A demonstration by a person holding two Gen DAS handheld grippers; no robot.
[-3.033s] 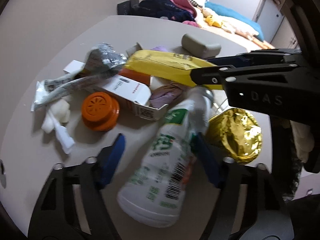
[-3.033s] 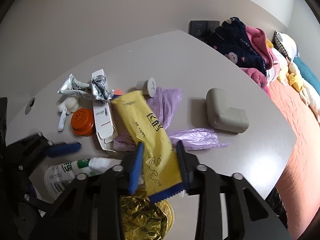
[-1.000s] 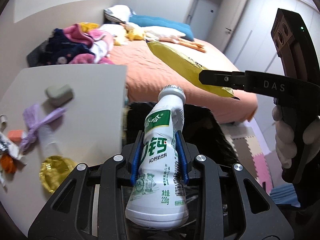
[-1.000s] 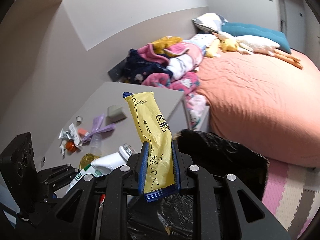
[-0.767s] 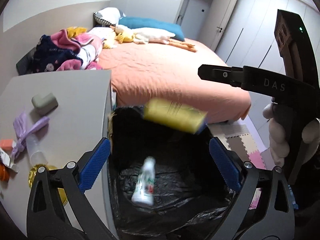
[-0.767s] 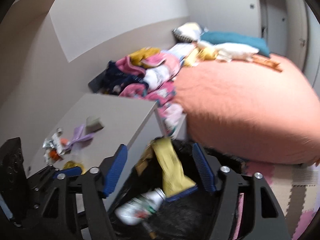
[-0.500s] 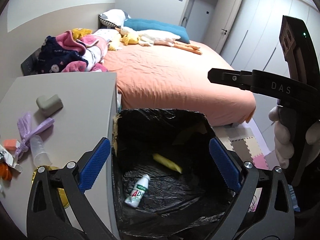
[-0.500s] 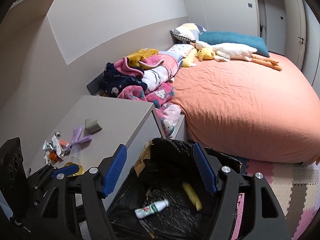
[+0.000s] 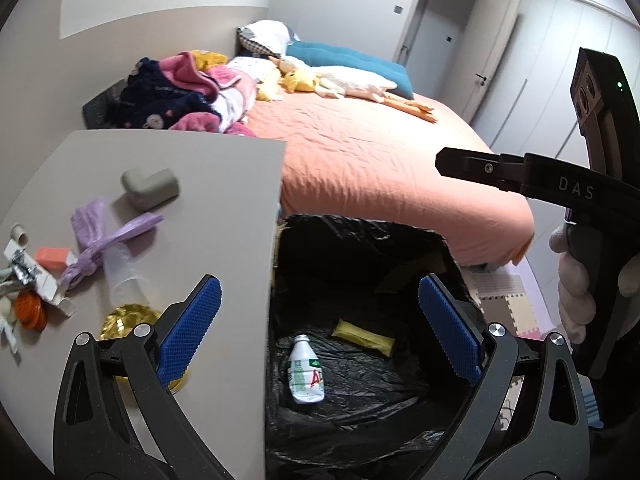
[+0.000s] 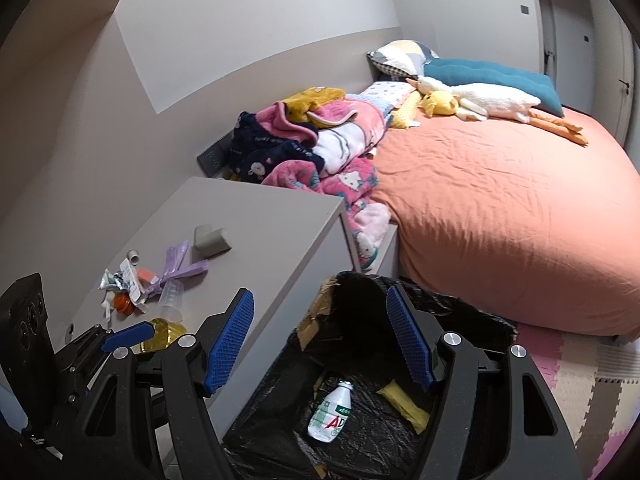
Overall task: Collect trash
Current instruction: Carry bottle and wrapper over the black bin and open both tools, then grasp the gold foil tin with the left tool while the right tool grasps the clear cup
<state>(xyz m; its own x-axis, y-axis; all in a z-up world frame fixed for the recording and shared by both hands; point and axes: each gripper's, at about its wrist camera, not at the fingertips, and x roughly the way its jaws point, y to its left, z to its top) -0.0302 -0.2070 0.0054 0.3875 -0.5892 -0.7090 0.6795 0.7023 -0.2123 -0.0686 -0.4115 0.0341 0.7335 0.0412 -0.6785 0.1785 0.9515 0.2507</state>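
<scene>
A bin lined with a black bag [image 9: 360, 232] [image 10: 472, 312] stands beside the grey table. Inside it lie a white drink bottle [image 9: 306, 372] [image 10: 331, 414] and a yellow snack packet [image 9: 364, 336] [image 10: 404, 402]. My left gripper [image 9: 320, 328] is open and empty above the bin's edge. My right gripper [image 10: 320, 344] is open and empty above the bin. On the table [image 9: 224, 184] [image 10: 256, 216] remain a purple bag [image 9: 108, 228] [image 10: 178, 266], a clear cup [image 9: 124, 276], a gold foil piece [image 9: 128, 320], an orange cap [image 9: 30, 312], a torn carton [image 9: 44, 280] and crumpled foil.
A grey corner guard [image 9: 150, 186] [image 10: 210, 240] lies on the table. An orange-covered bed [image 9: 380, 152] [image 10: 500, 200] with clothes and plush toys stands behind the bin. Foam floor mats [image 10: 580, 372] lie at the right. The right gripper's body [image 9: 560, 188] is at the right of the left view.
Both grippers carried the bottle and the packet from the table to the bin, then opened. Both items fell and now lie in the bin.
</scene>
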